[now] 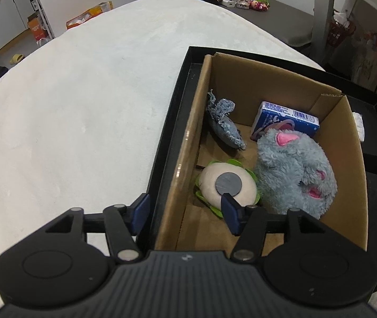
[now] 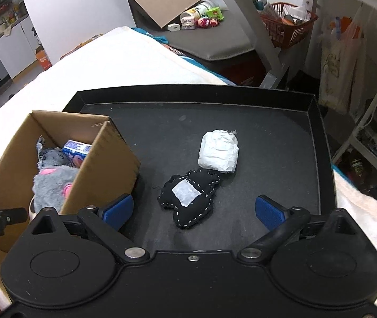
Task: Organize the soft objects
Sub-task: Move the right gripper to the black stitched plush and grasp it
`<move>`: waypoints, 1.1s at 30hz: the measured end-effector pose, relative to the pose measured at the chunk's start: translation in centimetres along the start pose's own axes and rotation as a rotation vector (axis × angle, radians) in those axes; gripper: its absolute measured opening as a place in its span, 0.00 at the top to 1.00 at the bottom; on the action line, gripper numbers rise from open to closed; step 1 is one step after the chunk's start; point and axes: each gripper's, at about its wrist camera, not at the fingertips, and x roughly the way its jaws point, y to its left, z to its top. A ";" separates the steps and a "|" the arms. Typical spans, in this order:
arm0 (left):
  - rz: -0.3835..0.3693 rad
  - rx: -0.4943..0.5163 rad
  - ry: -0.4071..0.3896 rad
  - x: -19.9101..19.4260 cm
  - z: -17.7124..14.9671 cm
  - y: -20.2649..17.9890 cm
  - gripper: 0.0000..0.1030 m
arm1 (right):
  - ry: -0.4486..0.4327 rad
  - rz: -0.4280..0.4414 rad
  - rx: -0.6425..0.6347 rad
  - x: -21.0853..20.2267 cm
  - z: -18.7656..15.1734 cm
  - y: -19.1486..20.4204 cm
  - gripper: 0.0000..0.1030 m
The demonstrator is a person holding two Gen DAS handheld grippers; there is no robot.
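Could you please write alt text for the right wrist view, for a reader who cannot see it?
The open right gripper hovers over a black stitched fabric toy with a white patch on a black tray, beside a white crumpled wrapped bundle. At left, a brown cardboard box holds a grey plush toy with pink ears.

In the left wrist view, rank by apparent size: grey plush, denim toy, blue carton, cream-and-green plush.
1. grey plush
2. cream-and-green plush
3-4. blue carton and denim toy: alike, unranked.
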 end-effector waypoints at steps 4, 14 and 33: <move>0.015 0.014 0.013 0.4 0.1 -0.7 0.42 | 0.009 0.016 -0.006 0.9 0.1 -0.2 0.08; 0.048 0.035 0.027 1.0 0.2 -1.5 0.32 | 0.031 0.039 -0.034 2.8 0.1 -0.4 0.16; 0.049 0.037 0.018 0.9 0.1 -1.4 0.32 | 0.009 0.058 -0.029 1.6 -0.2 -1.3 0.81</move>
